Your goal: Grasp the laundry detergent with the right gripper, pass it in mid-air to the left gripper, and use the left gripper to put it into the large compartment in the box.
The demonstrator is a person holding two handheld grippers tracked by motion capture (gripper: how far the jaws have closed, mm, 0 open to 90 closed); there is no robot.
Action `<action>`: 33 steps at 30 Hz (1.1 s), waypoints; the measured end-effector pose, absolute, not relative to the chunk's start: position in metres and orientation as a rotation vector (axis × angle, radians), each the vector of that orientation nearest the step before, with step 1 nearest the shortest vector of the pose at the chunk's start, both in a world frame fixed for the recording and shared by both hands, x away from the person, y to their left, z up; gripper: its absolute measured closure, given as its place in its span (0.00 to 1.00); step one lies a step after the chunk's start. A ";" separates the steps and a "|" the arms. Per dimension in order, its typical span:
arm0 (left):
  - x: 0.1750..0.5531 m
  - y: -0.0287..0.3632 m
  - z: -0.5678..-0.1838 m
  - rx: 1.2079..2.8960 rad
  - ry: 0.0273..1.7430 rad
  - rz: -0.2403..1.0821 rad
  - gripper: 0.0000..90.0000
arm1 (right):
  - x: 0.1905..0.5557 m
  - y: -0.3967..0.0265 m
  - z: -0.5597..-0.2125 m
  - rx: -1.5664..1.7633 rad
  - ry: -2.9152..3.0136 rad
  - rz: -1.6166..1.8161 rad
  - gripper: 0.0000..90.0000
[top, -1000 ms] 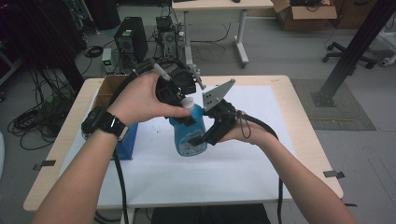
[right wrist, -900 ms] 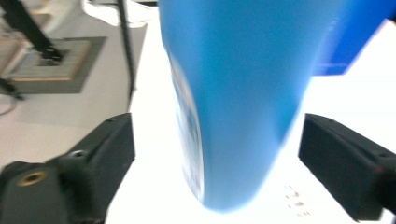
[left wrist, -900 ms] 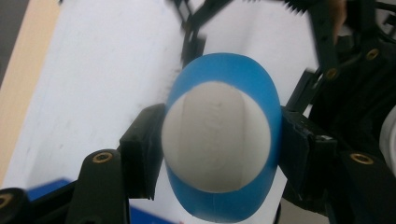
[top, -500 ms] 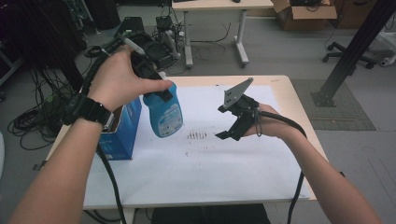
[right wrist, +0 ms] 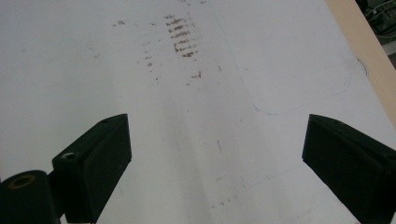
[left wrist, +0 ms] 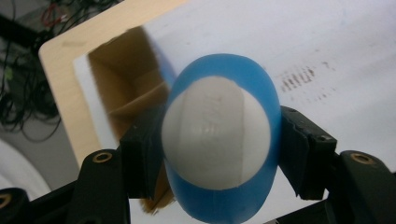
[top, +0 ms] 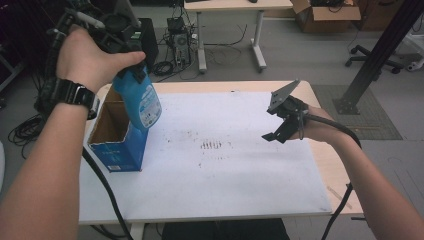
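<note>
Moved: bottle up & left off sheet centre w/ left gripper, right gripper pulled back right | R jaws wide, just opened, nothing btwn | L clamped on bottle | blue body, white cap, label | upright, slight tilt, base down over open box.

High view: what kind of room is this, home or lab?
Most likely a lab or workshop, not a home. Beyond the table there are computer towers with cables loose on the floor, a second workbench, an open cardboard box and an office chair base.
</note>
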State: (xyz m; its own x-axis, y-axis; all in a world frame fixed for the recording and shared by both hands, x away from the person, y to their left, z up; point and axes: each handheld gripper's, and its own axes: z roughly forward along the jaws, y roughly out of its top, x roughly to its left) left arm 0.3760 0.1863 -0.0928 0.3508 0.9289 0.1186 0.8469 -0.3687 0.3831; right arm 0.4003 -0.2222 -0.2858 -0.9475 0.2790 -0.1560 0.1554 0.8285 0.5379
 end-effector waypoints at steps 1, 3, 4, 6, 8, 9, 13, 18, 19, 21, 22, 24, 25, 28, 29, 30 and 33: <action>0.377 0.192 -0.091 2.334 1.630 0.475 0.43 | 0.401 -0.226 -0.285 0.348 2.784 0.787 0.09; 0.379 0.199 -0.090 2.305 1.684 0.491 0.43 | 0.401 -0.233 -0.285 0.367 2.777 0.783 0.09; 0.380 0.203 -0.089 2.292 1.711 0.506 0.43 | 0.401 -0.235 -0.285 0.371 2.776 0.783 0.09; 0.381 0.211 -0.088 2.272 1.761 0.533 0.43 | 0.402 -0.240 -0.285 0.381 2.773 0.779 0.09; 0.383 0.220 -0.087 2.247 1.815 0.558 0.43 | 0.402 -0.245 -0.286 0.394 2.774 0.773 0.09; 0.383 0.224 -0.087 2.230 1.833 0.572 0.43 | 0.402 -0.247 -0.286 0.398 2.773 0.769 0.09; 0.384 0.237 -0.089 2.189 1.887 0.586 0.43 | 0.404 -0.254 -0.286 0.420 2.773 0.760 0.09; 0.385 0.247 -0.094 2.157 1.926 0.576 0.43 | 0.406 -0.261 -0.285 0.436 2.771 0.764 0.09; 0.386 0.248 -0.096 2.150 1.932 0.574 0.43 | 0.406 -0.261 -0.285 0.439 2.770 0.765 0.09; 0.387 0.250 -0.099 2.148 1.940 0.572 0.43 | 0.406 -0.263 -0.285 0.443 2.774 0.761 0.09; 0.388 0.251 -0.100 2.146 1.943 0.569 0.43 | 0.406 -0.264 -0.285 0.442 2.774 0.762 0.09; 0.389 0.252 -0.104 2.152 1.950 0.561 0.43 | 0.406 -0.265 -0.285 0.445 2.776 0.758 0.09; 0.390 0.252 -0.107 2.150 1.956 0.554 0.43 | 0.406 -0.265 -0.285 0.447 2.777 0.756 0.09; 0.391 0.253 -0.112 2.153 1.963 0.554 0.43 | 0.406 -0.266 -0.285 0.447 2.778 0.760 0.09; 0.392 0.253 -0.114 2.160 1.964 0.552 0.43 | 0.406 -0.266 -0.285 0.444 2.779 0.759 0.09; 0.392 0.253 -0.117 2.159 1.970 0.552 0.43 | 0.406 -0.266 -0.285 0.444 2.780 0.758 0.09; 0.393 0.253 -0.123 2.162 1.977 0.547 0.43 | 0.405 -0.266 -0.285 0.438 2.785 0.754 0.09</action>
State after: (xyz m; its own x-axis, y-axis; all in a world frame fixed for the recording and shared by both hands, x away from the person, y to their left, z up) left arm 0.3931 0.2533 -0.1228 0.0586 0.9857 0.1579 0.9265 -0.1126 0.3590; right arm 0.4050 -0.2656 -0.2853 -0.9306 0.3400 -0.1353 0.2253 0.8238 0.5202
